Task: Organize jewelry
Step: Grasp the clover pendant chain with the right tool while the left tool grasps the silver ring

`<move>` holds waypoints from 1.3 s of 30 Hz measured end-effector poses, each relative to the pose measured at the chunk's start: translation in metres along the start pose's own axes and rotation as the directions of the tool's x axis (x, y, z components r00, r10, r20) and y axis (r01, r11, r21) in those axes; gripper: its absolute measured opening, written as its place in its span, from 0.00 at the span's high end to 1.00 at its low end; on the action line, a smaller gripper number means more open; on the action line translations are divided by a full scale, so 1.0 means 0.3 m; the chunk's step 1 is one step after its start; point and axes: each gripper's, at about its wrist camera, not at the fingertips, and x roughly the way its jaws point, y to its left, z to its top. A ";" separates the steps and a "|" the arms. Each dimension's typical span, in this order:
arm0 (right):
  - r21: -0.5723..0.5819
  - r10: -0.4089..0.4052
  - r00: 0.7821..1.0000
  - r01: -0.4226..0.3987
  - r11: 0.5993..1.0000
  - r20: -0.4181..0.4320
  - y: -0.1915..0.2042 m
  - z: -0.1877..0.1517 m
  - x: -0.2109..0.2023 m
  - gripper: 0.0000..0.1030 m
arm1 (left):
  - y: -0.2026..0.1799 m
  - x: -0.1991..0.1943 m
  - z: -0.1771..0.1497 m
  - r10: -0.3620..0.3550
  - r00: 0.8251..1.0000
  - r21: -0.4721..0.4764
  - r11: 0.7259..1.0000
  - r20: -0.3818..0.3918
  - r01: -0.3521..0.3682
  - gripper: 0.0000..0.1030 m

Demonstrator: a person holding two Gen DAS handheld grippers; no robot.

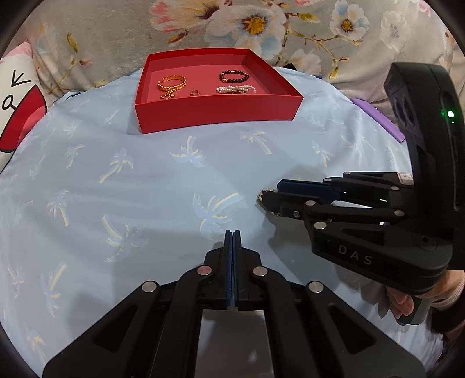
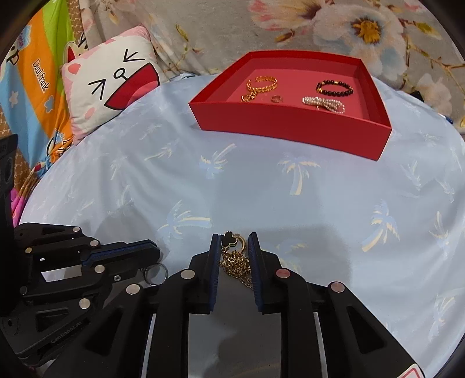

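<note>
A red tray point(image 1: 215, 112) point(image 2: 290, 123) stands at the far side of the blue cloth. It holds a gold chain bracelet point(image 1: 171, 83) point(image 2: 261, 83), a small ring point(image 1: 195, 92) point(image 2: 276, 99), a dark bead bracelet point(image 1: 234, 76) point(image 2: 334, 88) and a pearl bracelet point(image 1: 235, 89) point(image 2: 324, 103). My right gripper point(image 2: 234, 242) point(image 1: 266, 199) is open around a gold necklace with a black clover pendant point(image 2: 229, 240) that lies on the cloth between its fingers. My left gripper point(image 1: 232, 232) point(image 2: 158, 253) is shut and empty, just left of the right one. A clear ring point(image 2: 156, 274) lies by its tip.
The blue palm-print cloth point(image 1: 116, 189) covers a soft surface. A cartoon-face pillow point(image 2: 110, 84) lies at the left and floral bedding point(image 1: 261, 26) at the back. A purple object point(image 1: 377, 119) pokes out at the right edge of the cloth.
</note>
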 end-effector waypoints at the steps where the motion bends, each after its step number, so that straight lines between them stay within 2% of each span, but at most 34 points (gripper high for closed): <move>1: -0.002 -0.002 1.000 0.002 1.000 0.000 -0.001 -0.001 -0.001 0.80 | 0.000 0.000 -0.001 -0.002 1.000 0.001 1.000 -0.001 0.002 1.00; 7: -0.017 -0.030 1.000 0.030 0.999 0.000 0.007 0.000 0.004 0.85 | -0.003 0.002 -0.014 0.004 1.000 0.001 1.000 -0.011 -0.004 1.00; 22: 0.014 -0.022 0.999 0.021 1.000 0.039 -0.032 -0.020 -0.075 0.85 | -0.031 -0.050 -0.061 -0.004 1.000 0.000 1.000 0.005 0.004 0.99; 25: 0.015 -0.022 0.999 0.021 1.000 0.039 -0.035 -0.026 -0.085 0.85 | -0.047 -0.056 -0.066 -0.003 1.000 0.008 1.000 0.010 0.003 0.88; 27: 0.016 -0.020 0.999 0.020 1.000 0.041 -0.036 -0.029 -0.091 0.85 | -0.056 -0.070 -0.070 0.002 1.000 0.012 1.000 0.027 -0.003 0.78; 29: 0.016 -0.020 0.999 0.019 1.000 0.044 -0.037 -0.030 -0.097 0.85 | -0.067 -0.083 -0.071 0.008 0.999 0.014 1.000 0.032 -0.008 0.73; 36: 0.019 -0.017 0.999 0.016 1.000 0.046 -0.041 -0.034 -0.105 0.85 | -0.074 -0.034 -0.080 0.037 0.999 0.023 0.999 -0.013 -0.036 0.74; 37: 0.019 -0.016 0.999 0.015 1.000 0.046 -0.041 -0.035 -0.106 0.85 | -0.079 -0.033 -0.080 0.048 0.999 0.033 0.998 -0.006 -0.048 0.75; 38: 0.019 -0.016 0.999 0.015 1.000 0.047 -0.041 -0.035 -0.107 0.85 | -0.081 -0.032 -0.081 0.049 0.999 0.039 0.998 -0.007 -0.049 0.82; 39: 0.019 -0.017 0.999 0.016 1.000 0.048 -0.042 -0.035 -0.108 0.85 | -0.084 -0.031 -0.081 0.043 0.999 0.040 0.998 -0.007 -0.042 0.82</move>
